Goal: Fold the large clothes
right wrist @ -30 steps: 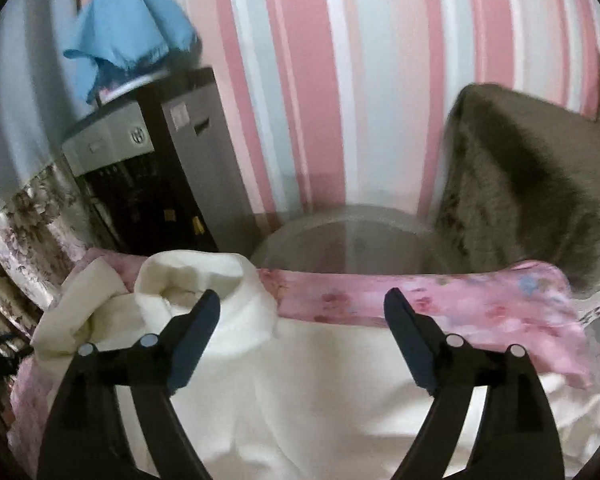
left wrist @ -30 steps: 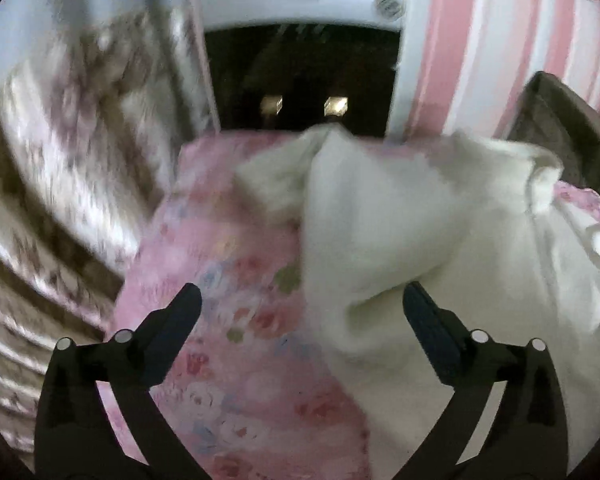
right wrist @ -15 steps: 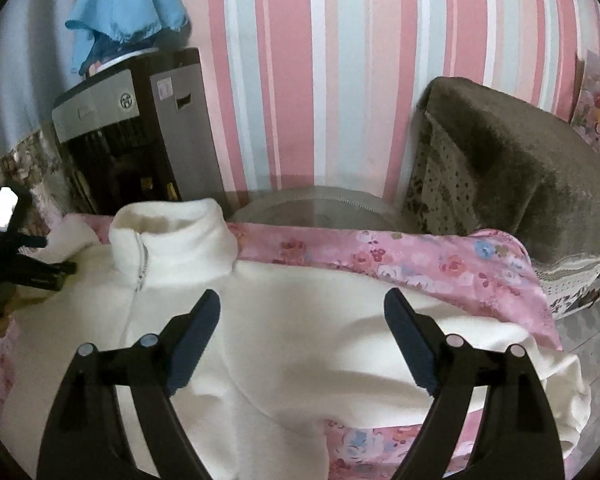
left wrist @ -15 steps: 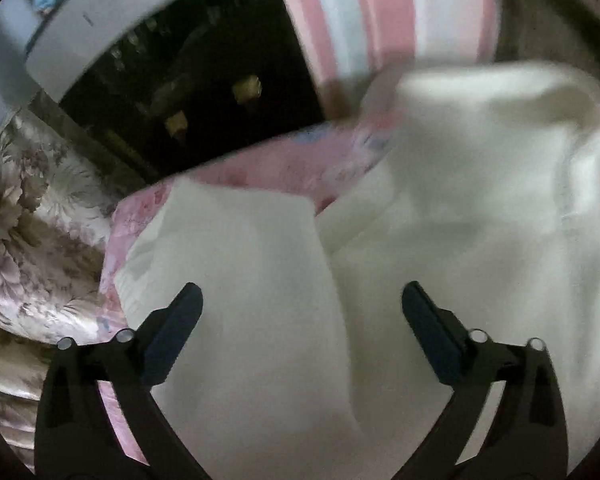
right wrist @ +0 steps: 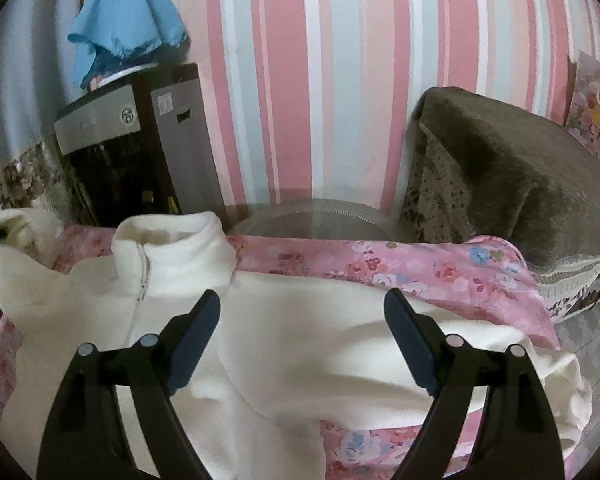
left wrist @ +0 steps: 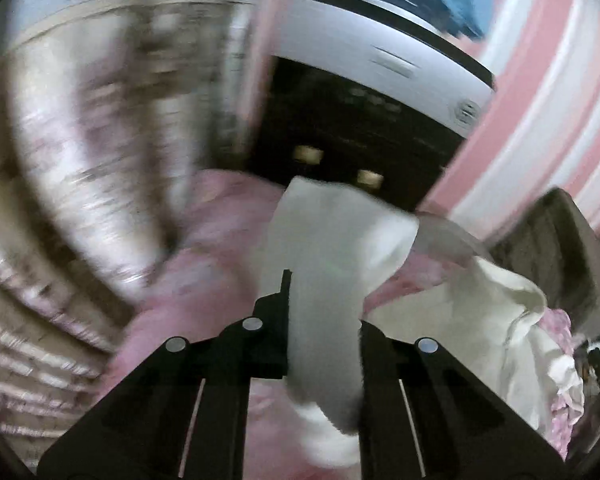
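left wrist view, nearest first: the left gripper (left wrist: 324, 320) has its jaws closing on a bunched sleeve of the white fleece jacket (left wrist: 328, 264), and the thick fabric fills the gap between them, held lifted above the pink floral sheet (left wrist: 188, 304). much of this view is smeared, so i cannot tell how deep the bite goes. the likely trouble is a shallow hold: plush fleece is springy and slick, and a pull across the bed could let the sleeve slide out, or drag the whole jacket and rumple the body laid flat.

in the right wrist view the right gripper (right wrist: 302, 344) hangs released, jaws wide, above the jacket's chest with nothing between them. the jacket lies spread on the sheet, its stand-up collar (right wrist: 172, 240) and zip toward the far left, its other sleeve trailing to the near right. with no pin on the body, the fold line could wander.

farther off stand a dark glossy appliance (right wrist: 140, 152) topped by a limp blue cloth (right wrist: 128, 52), a furry grey cushion (right wrist: 500, 160) at the right, and the striped wall.
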